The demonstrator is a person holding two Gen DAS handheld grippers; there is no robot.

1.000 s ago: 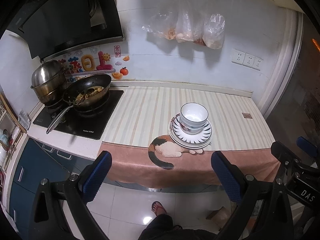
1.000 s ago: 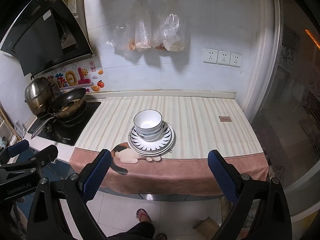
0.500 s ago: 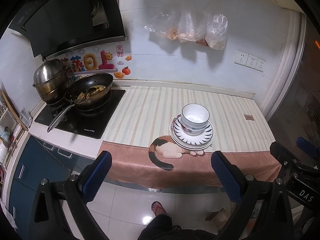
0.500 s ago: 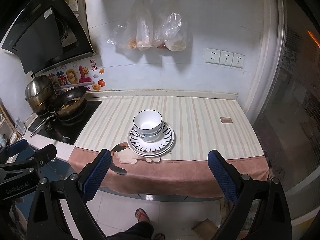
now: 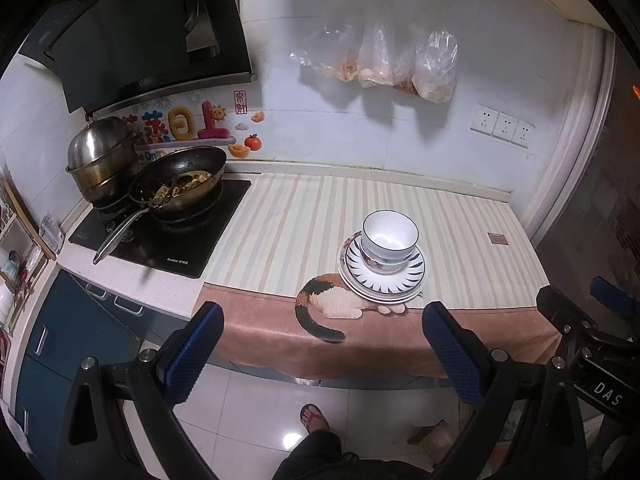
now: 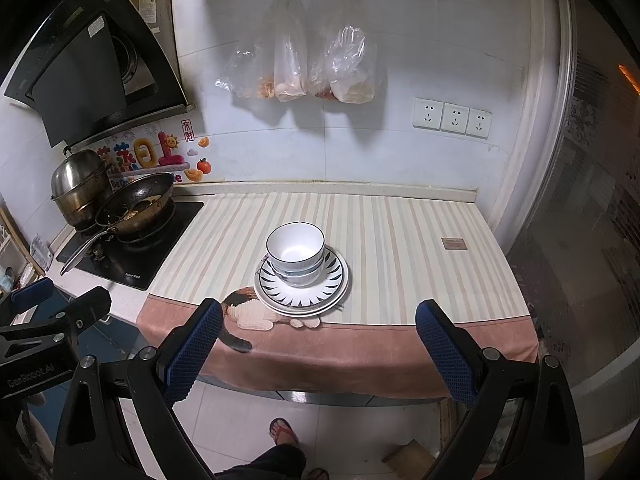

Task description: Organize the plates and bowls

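Note:
White bowls with dark rims (image 5: 389, 240) (image 6: 295, 250) are nested on a stack of plates (image 5: 412, 280) (image 6: 332, 284), the top plate bearing a black ray pattern. The stack stands near the front of the striped countertop cloth (image 5: 288, 224) (image 6: 400, 248), just behind a printed cat. My left gripper (image 5: 324, 356) is open and empty, held well in front of the counter and above the floor. My right gripper (image 6: 320, 354) is likewise open and empty, off the counter's front edge. The right gripper's body (image 5: 592, 344) shows at the left wrist view's right edge, the left gripper's body (image 6: 52, 328) at the right wrist view's left edge.
A wok with food (image 5: 180, 186) (image 6: 136, 206) and a steel pot (image 5: 100, 160) sit on the black hob (image 5: 160, 240) at the left. Plastic bags (image 6: 304, 68) hang on the wall above. A person's sandalled foot (image 5: 316, 418) is on the tiled floor below.
Both views have shifted slightly; the counter and dish stack sit a little lower and to the right in the left view. Dishes have not moved and both grippers stay open.

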